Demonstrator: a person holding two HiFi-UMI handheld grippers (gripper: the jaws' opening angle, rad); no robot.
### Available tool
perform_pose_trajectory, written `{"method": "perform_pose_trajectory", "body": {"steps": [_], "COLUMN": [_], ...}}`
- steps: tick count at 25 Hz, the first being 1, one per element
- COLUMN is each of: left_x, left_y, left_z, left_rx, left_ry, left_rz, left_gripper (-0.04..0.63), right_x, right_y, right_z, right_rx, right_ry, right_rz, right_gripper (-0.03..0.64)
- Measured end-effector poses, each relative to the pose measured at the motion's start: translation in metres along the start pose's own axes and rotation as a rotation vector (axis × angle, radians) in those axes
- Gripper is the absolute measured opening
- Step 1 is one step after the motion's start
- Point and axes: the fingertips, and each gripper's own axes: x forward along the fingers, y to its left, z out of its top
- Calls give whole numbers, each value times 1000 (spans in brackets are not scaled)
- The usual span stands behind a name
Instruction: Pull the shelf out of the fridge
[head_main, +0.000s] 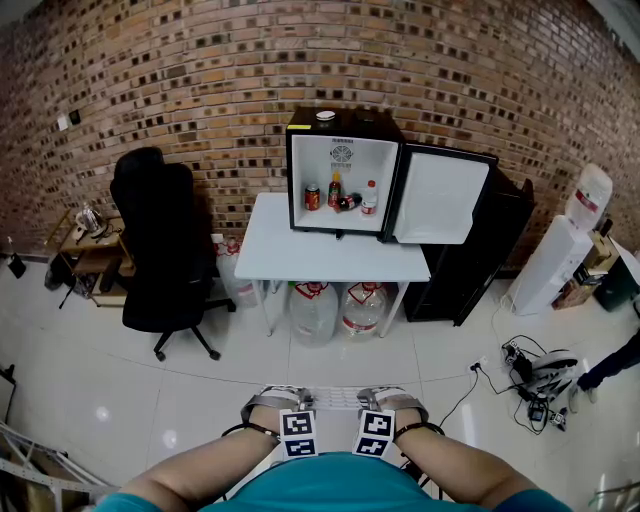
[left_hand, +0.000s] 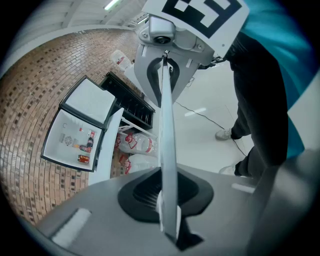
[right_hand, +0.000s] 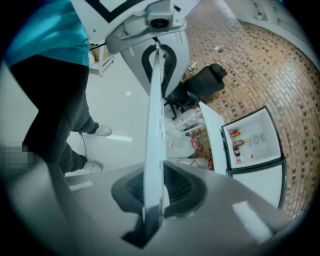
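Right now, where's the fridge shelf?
Head view, bottom centre: the shelf is held between the left tongs and right tongs, close to the person's body, far from the open fridge on the white table.

Pale tiled floor (head_main: 330, 365) open between person and white rectangular table (head_main: 300, 250). Black swivel office chair (head_main: 160, 230) crowds table's left end; black cabinet (head_main: 480, 270) at right. Clear plastic water jugs (head_main: 314, 310) fill space beneath. Small black fridge with white interior (head_main: 360, 122) faces forward, its white-lined door (head_main: 435, 195) swung open rightwards, front unblocked. Row of bottles and a red can (head_main: 335, 192) spans the cavity. Tangle of black cables (head_main: 535, 375) on floor, right.
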Motion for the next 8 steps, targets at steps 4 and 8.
{"method": "perform_pose_trajectory", "body": {"steps": [4,8], "left_x": [0,2], "left_y": [3,4], "left_z": [-2,-2], "left_rx": [3,4], "left_ry": [1,0], "left_rz": [0,-2], "left_gripper": [20,20], "right_x": [0,2], "right_y": [-3,-4], "right_z": [2,1], "right_rx": [2,-1], "right_ry": [2,5], "right_rz": [1,4], "right_gripper": [31,31]}}
